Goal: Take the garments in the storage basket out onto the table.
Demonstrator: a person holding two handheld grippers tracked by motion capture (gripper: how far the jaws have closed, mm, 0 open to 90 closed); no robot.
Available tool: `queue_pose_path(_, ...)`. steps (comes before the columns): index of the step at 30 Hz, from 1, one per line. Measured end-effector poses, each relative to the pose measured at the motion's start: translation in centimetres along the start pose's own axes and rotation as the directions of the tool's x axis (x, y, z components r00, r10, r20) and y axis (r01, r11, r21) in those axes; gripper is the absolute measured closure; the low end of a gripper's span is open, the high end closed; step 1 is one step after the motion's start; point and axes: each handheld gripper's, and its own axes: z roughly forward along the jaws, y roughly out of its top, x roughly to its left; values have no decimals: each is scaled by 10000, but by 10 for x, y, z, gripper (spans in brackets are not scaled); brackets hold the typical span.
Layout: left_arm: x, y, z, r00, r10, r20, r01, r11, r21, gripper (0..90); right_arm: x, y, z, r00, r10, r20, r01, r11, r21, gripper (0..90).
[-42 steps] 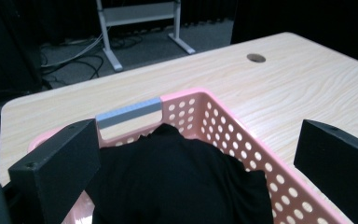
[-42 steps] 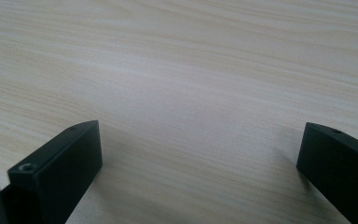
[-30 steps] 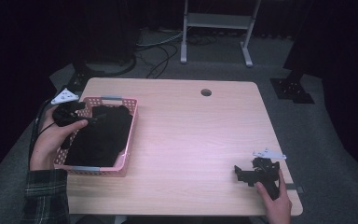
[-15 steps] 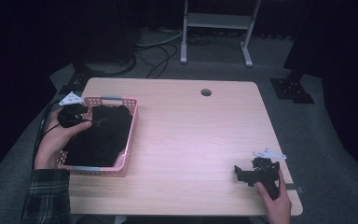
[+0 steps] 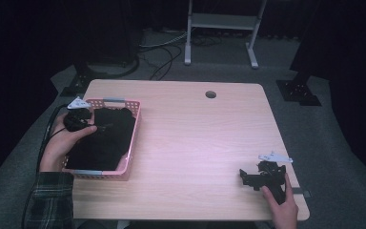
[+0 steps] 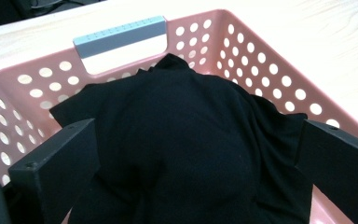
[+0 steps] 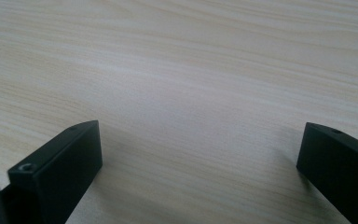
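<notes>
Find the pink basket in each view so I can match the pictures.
High view: pink basket at the table's left, black cloth inside, left gripper at its rim.
Left gripper view: basket wall surrounds the cloth, jaws open over it.
Right gripper view: bare table, no basket.
Shared landmark: the grey handle.

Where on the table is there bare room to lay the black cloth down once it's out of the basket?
Bare wood runs from the pink basket across to the right gripper, up to the cable hole. The crowded spot is the basket itself, packed with black cloth under the open left gripper.
</notes>
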Motion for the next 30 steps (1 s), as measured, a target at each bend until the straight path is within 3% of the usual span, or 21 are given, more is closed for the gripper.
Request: queue_pose_path(30, 1, -10, 19, 9998, -153, 110, 145, 9978, 649, 0, 0, 0, 0, 10000, 1, -1, -1, 10000, 0, 0)
